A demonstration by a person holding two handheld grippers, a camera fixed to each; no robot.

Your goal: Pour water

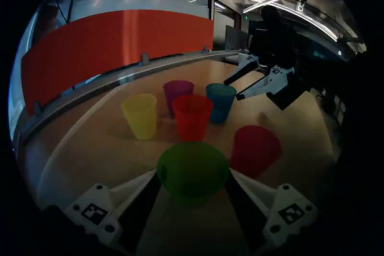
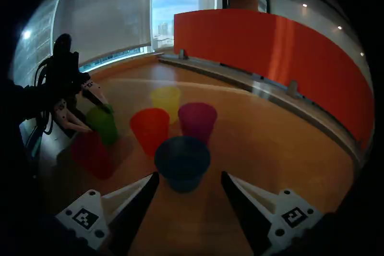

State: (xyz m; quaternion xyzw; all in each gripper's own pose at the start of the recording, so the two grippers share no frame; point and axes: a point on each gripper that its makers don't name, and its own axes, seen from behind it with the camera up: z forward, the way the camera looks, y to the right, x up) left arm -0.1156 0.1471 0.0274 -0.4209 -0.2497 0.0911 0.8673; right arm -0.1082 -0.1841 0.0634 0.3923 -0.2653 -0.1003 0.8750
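Observation:
A green cup [image 1: 193,160] stands between my left gripper's [image 1: 193,173] fingers, and both press on its sides; the right gripper view shows the same green cup [image 2: 103,124] at that gripper [image 2: 96,117]. A teal cup [image 2: 182,160] sits between the spread fingers of my right gripper [image 2: 188,175], with a gap on the right side. From the left gripper view, the right gripper [image 1: 231,91] hangs beside the teal cup [image 1: 221,101]. Orange-red [image 1: 192,116], yellow [image 1: 140,115], purple [image 1: 177,93] and dark red [image 1: 255,150] cups stand around them. I cannot see water in any cup.
All cups stand on a wooden table [image 1: 96,150] with a rail along its far edge and an orange panel [image 1: 120,44] behind it. A person in dark clothes [image 1: 273,35] holds the right gripper. Windows [image 2: 120,16] lie beyond the table.

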